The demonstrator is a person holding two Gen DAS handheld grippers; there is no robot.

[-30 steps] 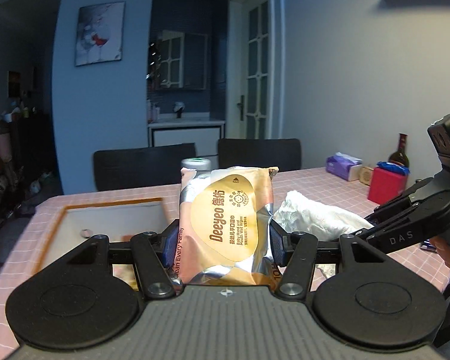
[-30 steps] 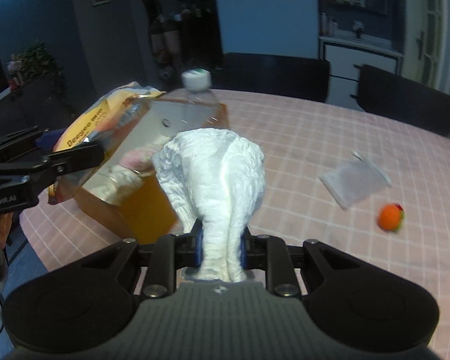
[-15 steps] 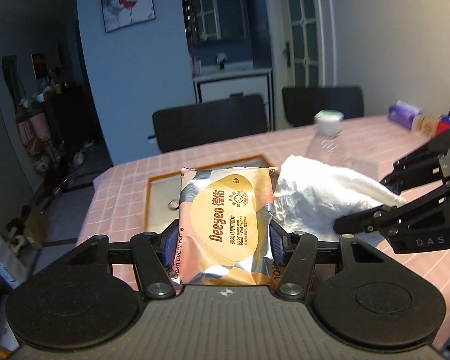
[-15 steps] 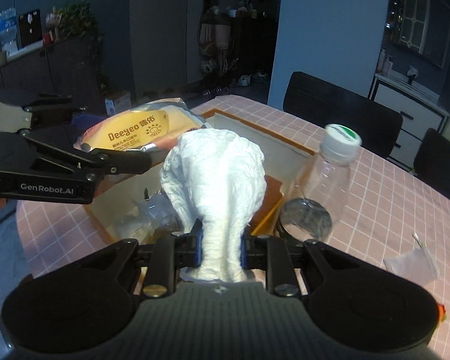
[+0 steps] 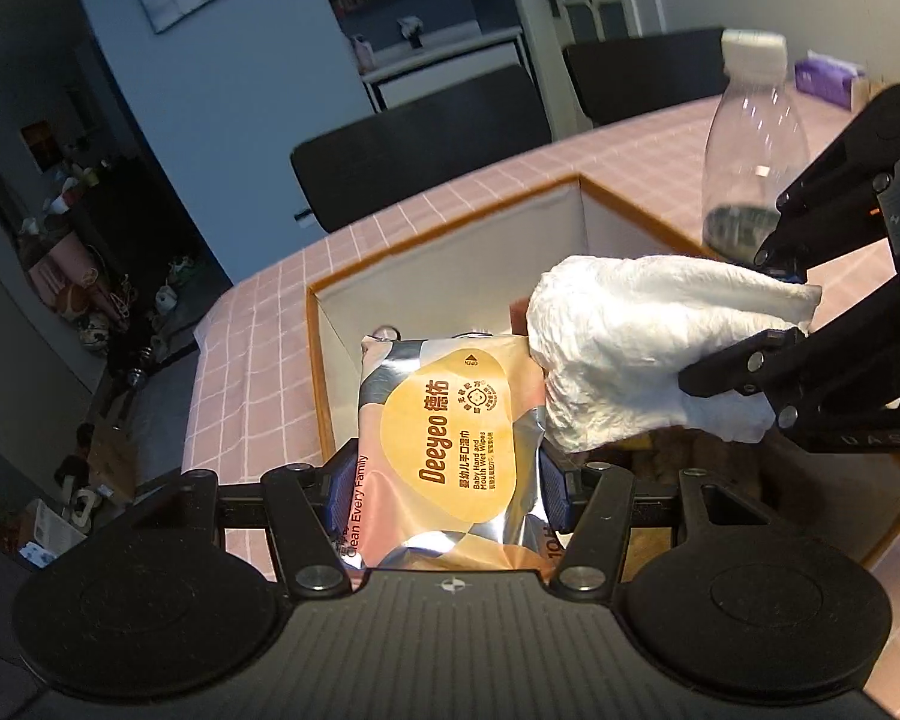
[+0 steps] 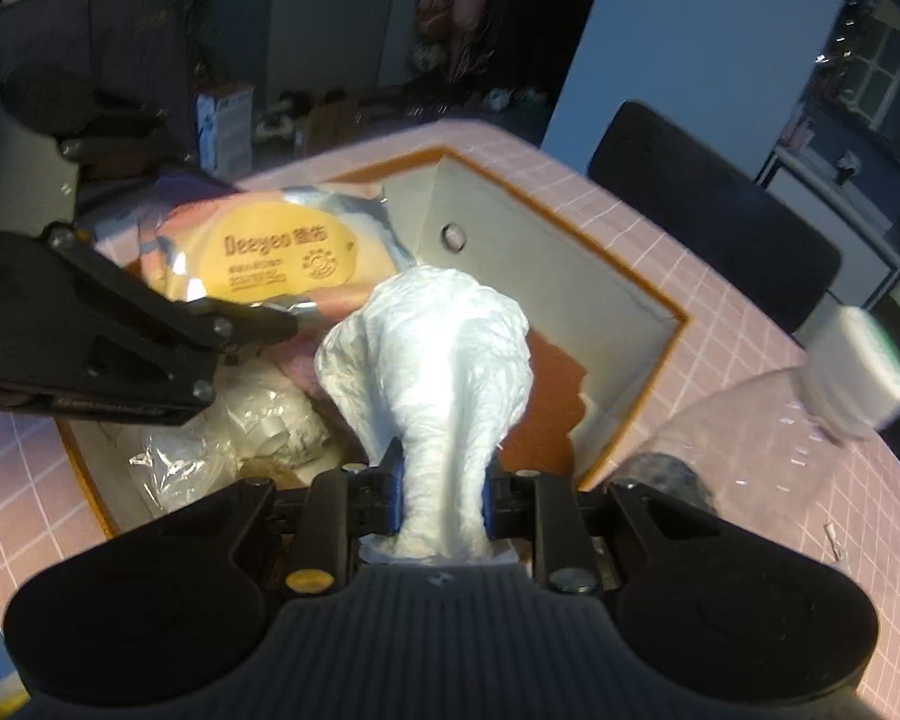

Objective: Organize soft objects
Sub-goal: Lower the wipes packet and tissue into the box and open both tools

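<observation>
My left gripper (image 5: 444,480) is shut on a Deeyeo wet wipes pack (image 5: 444,438), gold and silver, held over the open storage box (image 5: 450,252). The pack also shows in the right wrist view (image 6: 276,252). My right gripper (image 6: 441,483) is shut on a white crumpled diaper (image 6: 432,360), held above the box (image 6: 618,276) beside the wipes pack. In the left wrist view the diaper (image 5: 642,354) hangs just right of the wipes pack, close to it. The box has an orange rim and pale walls.
A clear plastic bottle with a white cap (image 5: 750,138) stands on the pink checked tablecloth (image 5: 258,372) right beside the box. Crinkled plastic-wrapped items (image 6: 222,444) lie inside the box. Black chairs (image 5: 420,144) stand behind the table.
Both grippers have tilted down and moved over the box, carrying the wipes pack and the diaper closer to its opening. Both grips are unchanged.
</observation>
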